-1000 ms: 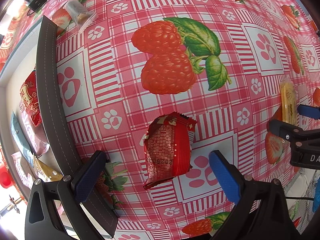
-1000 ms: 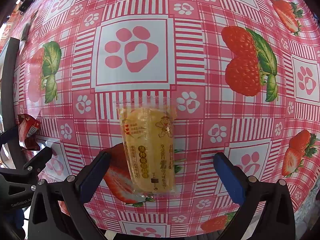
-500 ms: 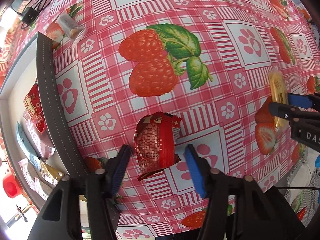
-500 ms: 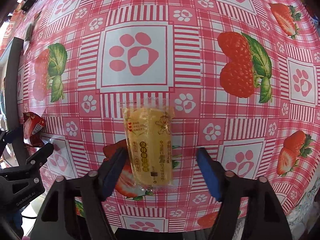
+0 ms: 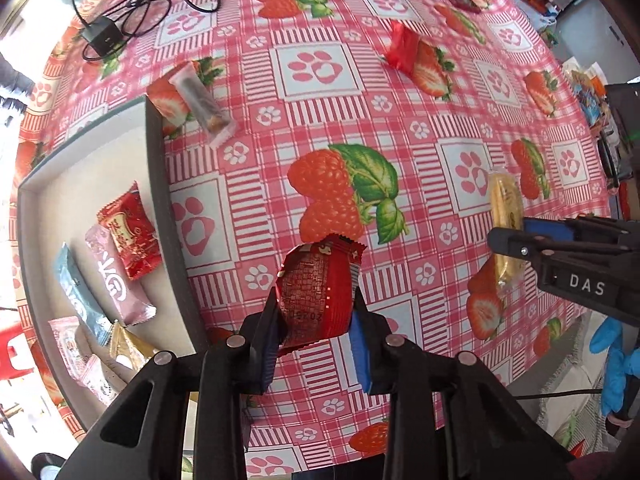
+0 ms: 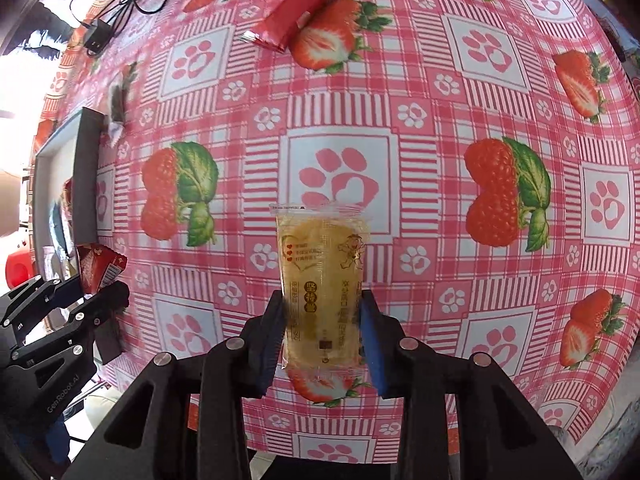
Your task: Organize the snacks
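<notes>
My left gripper [image 5: 314, 332] is shut on a red snack packet [image 5: 316, 292] and holds it above the tablecloth. My right gripper [image 6: 322, 330] is shut on a yellow cake packet [image 6: 320, 280], lifted off the cloth. The yellow packet also shows in the left wrist view [image 5: 505, 216], and the red packet shows in the right wrist view [image 6: 98, 266]. A grey tray [image 5: 160, 184] at the left holds several snack packets [image 5: 128, 236].
A clear-wrapped snack [image 5: 202, 104] lies by the tray's far corner. A red packet [image 5: 404, 50] lies farther back on the strawberry tablecloth [image 5: 320, 80]. A black charger and cable [image 5: 104, 36] lie at the far left. The table's front edge is close below both grippers.
Both grippers closed from open onto their packets and lifted them off the table. The views pulled back and show more of the table and tray.
</notes>
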Demonstrator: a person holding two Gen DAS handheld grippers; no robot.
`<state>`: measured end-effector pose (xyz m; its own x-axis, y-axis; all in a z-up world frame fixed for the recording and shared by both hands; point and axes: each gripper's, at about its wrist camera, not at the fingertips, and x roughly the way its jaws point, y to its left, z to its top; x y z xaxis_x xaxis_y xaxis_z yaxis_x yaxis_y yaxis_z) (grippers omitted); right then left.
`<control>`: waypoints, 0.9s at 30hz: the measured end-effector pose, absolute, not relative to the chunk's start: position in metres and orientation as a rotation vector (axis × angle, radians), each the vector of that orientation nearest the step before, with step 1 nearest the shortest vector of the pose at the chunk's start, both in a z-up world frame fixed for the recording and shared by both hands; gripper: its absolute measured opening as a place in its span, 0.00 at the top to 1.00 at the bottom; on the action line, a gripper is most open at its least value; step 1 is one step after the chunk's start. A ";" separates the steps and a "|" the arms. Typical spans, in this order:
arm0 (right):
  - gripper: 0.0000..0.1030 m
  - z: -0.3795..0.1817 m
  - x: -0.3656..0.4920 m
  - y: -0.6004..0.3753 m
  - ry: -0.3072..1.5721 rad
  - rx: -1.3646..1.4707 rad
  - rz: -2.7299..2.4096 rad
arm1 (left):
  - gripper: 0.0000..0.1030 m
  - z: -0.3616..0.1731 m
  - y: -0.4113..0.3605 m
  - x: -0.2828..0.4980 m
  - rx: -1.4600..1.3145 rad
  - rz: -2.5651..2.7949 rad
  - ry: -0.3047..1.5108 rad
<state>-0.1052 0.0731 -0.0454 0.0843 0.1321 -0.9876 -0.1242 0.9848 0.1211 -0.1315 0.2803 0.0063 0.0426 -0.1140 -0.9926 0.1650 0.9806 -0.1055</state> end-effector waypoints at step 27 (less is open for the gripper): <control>0.64 -0.014 -0.107 0.321 1.416 -0.201 0.538 | 0.67 0.020 0.488 -0.154 -0.184 0.198 1.439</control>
